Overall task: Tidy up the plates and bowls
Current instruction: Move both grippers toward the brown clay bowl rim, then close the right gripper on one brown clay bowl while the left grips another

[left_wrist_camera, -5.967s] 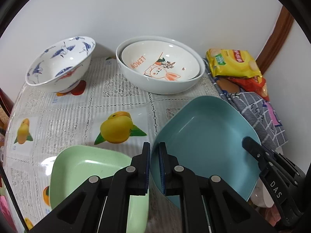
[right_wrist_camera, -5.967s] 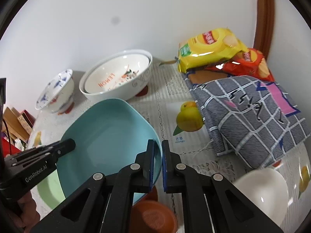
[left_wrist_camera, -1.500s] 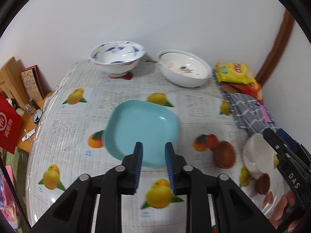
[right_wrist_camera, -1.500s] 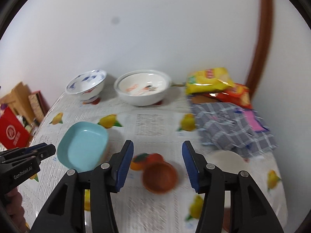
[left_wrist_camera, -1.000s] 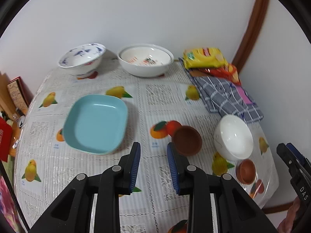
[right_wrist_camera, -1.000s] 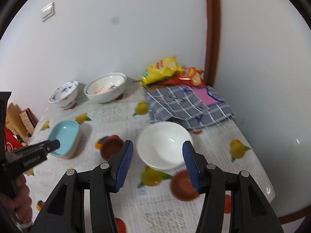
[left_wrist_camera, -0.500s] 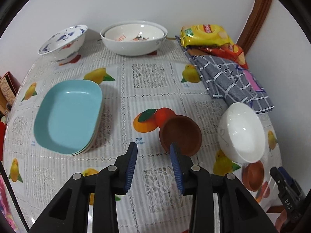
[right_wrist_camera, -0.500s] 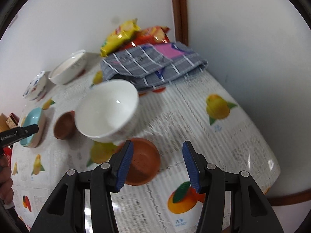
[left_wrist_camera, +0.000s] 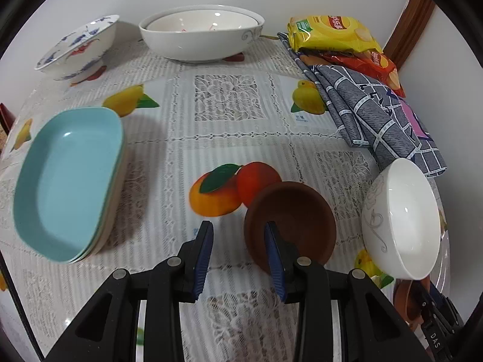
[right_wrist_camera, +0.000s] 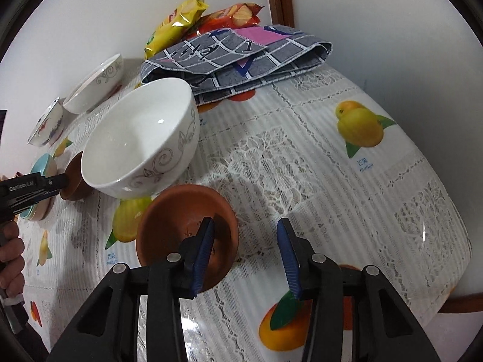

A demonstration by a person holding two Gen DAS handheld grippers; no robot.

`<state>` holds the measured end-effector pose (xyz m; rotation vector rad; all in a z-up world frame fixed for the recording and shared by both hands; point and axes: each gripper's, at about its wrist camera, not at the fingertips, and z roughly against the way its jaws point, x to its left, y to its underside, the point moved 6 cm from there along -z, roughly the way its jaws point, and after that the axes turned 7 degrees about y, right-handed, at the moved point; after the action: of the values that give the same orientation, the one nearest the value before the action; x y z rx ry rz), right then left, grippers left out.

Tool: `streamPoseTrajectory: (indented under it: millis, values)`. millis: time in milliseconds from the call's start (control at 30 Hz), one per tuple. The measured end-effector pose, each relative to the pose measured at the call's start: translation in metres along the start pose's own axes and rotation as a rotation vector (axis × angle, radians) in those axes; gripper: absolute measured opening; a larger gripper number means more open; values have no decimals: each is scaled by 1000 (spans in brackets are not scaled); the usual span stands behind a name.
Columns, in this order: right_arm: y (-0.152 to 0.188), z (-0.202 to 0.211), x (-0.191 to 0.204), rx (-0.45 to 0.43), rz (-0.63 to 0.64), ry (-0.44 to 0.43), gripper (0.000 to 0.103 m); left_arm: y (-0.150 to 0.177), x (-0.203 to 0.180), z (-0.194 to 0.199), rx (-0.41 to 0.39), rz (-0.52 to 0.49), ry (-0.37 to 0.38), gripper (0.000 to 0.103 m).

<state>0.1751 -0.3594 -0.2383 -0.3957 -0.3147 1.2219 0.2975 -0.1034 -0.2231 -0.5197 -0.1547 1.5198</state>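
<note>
In the left wrist view my left gripper (left_wrist_camera: 238, 256) is open, its right finger over the near rim of a small brown bowl (left_wrist_camera: 294, 218). A teal plate (left_wrist_camera: 68, 175) lies stacked on other plates at the left. A white bowl (left_wrist_camera: 401, 220) stands at the right. In the right wrist view my right gripper (right_wrist_camera: 246, 255) is open, its left finger inside a second brown bowl (right_wrist_camera: 178, 226) and its right finger outside the rim. The white bowl (right_wrist_camera: 142, 138) stands just behind it. The first brown bowl (right_wrist_camera: 74, 178) and the left gripper (right_wrist_camera: 33, 187) show at the left.
A large white bowl (left_wrist_camera: 200, 33) with a dish nested inside and a blue-patterned bowl (left_wrist_camera: 78, 46) stand at the back by the wall. Snack bags (left_wrist_camera: 332, 34) and a folded grey checked cloth (left_wrist_camera: 377, 114) lie at the back right. The table edge (right_wrist_camera: 446, 286) drops off at the right.
Both grippers have moved lower and closer to the table. The left gripper now reaches the first brown bowl; the right gripper's left finger is now inside the second brown bowl.
</note>
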Motion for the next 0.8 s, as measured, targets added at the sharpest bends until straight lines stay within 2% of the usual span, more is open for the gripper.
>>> streamPoseTrajectory:
  millis: [267,367,433,600,700,800]
  values:
    - [-6,-5,4,-16,9,5,36,-3,-7,-16,8,-19,15,33]
    - [-7,-6,7,-24,17,0,29,-4,-8,-21,14,-18,22,33]
    - [-7,-6,9,-28,18,-12,21,-5,-8,-22,3,-26,16,33]
    - [-7,-6,12,-37,19,-20,18,-6,-11,-23,6,-36,28,25]
    - [-7,-4,12,-45,2,-32,12,-7,-12,-23,9,-40,38,21]
    - [-8,-2,12,-47,-1,-36,11,-7,-11,-21,6,-41,40,15]
